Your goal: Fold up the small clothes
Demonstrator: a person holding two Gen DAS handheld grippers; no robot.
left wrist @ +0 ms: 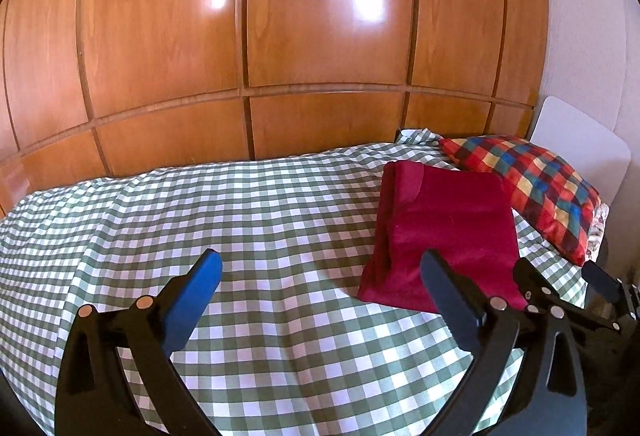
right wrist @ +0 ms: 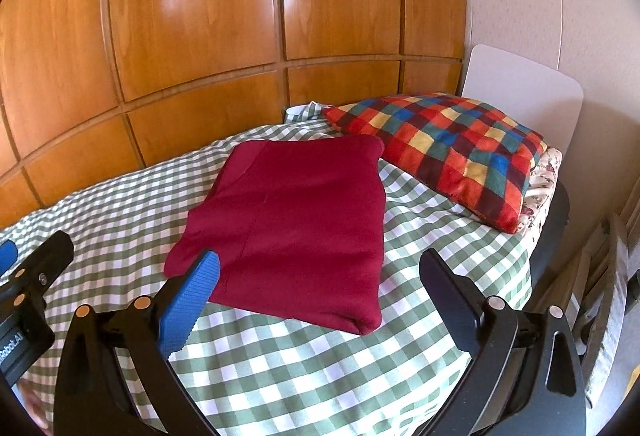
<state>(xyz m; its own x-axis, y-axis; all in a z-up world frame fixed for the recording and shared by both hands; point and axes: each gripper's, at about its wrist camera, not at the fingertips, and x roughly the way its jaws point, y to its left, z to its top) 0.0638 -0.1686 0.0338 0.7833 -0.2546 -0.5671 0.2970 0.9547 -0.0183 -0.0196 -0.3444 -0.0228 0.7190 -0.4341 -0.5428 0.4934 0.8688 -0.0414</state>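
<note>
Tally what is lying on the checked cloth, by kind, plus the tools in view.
Folded red garment: 1
Patchwork cushion: 1
Tools: 2, left tool and right tool, both open and empty
Total: 4

glossy wood wardrobe panels (left wrist: 320,16); matt gingham cloth bedspread (left wrist: 260,216); soft maroon knit garment (right wrist: 296,216); fleecy checked cushion (right wrist: 452,152).

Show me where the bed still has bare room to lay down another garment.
Free: the checked bedcover left of the folded red garment, out to the wooden wardrobe. Crowded: the right end, where the garment lies close beside the patchwork cushion.
</note>
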